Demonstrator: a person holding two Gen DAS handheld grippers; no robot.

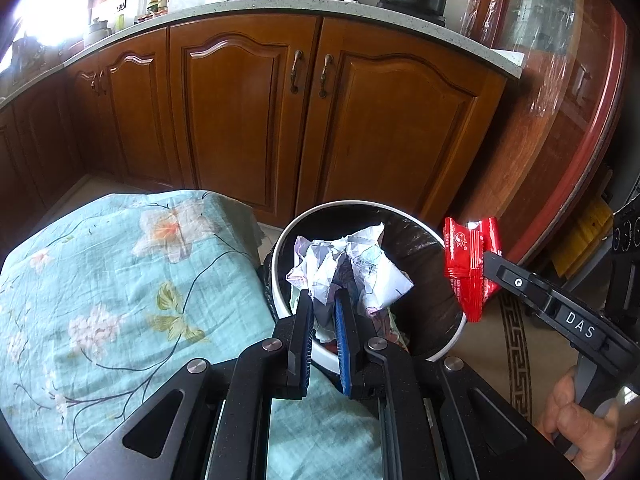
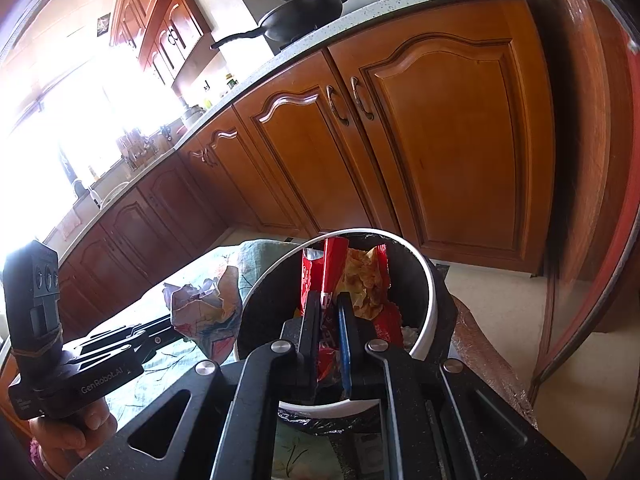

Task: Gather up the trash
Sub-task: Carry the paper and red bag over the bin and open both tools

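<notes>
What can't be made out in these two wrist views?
- Bottom of the white-rimmed, black-lined trash bin: left wrist view, covered by the crumpled white paper.
- Print on the red plastic wrapper: too small.
- Window area: right wrist view, washed out by glare.
- Rubbish under the wrapper: hidden by the right gripper.

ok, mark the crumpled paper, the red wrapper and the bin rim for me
crumpled paper (image 1: 360,264): left wrist view, on the white crumpled middle.
red wrapper (image 1: 466,256): left wrist view, on its printed upper face.
bin rim (image 2: 430,300): right wrist view, on the white ring's right side.
</notes>
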